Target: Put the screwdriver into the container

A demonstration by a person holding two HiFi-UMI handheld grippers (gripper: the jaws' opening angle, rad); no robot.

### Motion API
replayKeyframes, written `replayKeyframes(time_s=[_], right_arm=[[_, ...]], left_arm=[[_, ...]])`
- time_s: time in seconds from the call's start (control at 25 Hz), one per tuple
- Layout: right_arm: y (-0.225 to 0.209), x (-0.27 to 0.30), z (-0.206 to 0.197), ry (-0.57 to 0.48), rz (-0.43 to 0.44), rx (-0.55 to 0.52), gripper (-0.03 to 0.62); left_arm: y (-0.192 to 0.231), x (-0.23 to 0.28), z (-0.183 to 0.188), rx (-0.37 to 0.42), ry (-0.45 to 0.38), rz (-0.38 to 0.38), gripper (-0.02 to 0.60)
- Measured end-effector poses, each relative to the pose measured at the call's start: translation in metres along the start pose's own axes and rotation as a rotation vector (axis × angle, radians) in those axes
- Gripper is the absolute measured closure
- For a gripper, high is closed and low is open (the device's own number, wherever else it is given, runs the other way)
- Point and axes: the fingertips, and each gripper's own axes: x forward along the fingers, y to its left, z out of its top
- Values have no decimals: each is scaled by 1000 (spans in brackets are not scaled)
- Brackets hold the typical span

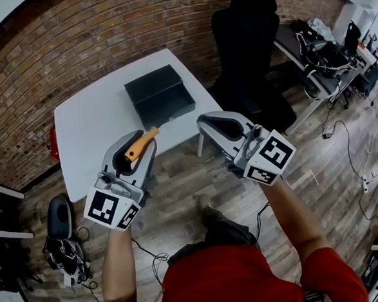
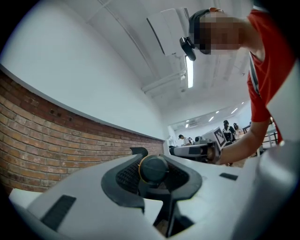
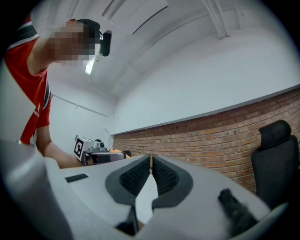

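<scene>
In the head view my left gripper (image 1: 142, 141) is shut on a screwdriver with an orange handle (image 1: 139, 145), held just off the front edge of the white table (image 1: 87, 125). Its dark shaft points toward the open black container (image 1: 159, 96) on that table. In the left gripper view the handle's black end cap (image 2: 153, 168) sits between the pads (image 2: 125, 177). My right gripper (image 1: 204, 121) hangs to the right of the table's corner. In the right gripper view its jaws (image 3: 151, 168) stand almost together with nothing between them.
A black office chair (image 1: 246, 40) stands behind the table's right corner, against the brick wall (image 1: 71, 39). A desk with cables and gear (image 1: 327, 57) is at the far right. A dark seat (image 1: 59, 217) and a red object (image 1: 53, 142) lie left of the table.
</scene>
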Motion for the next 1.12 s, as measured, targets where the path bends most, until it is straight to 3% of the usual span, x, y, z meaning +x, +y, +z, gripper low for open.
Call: replayKeyframes(time_s=[0.64, 0.88, 1.12], right_arm=[[-160, 70, -29, 51, 71, -18, 560], [-202, 93, -60, 101, 106, -31, 560], [-228, 107, -75, 113, 86, 9, 560]], left_arm=[[93, 125, -70, -18, 79, 38, 462], [117, 160, -107, -14, 138, 25, 463], [140, 185, -151, -26, 231, -22, 462]])
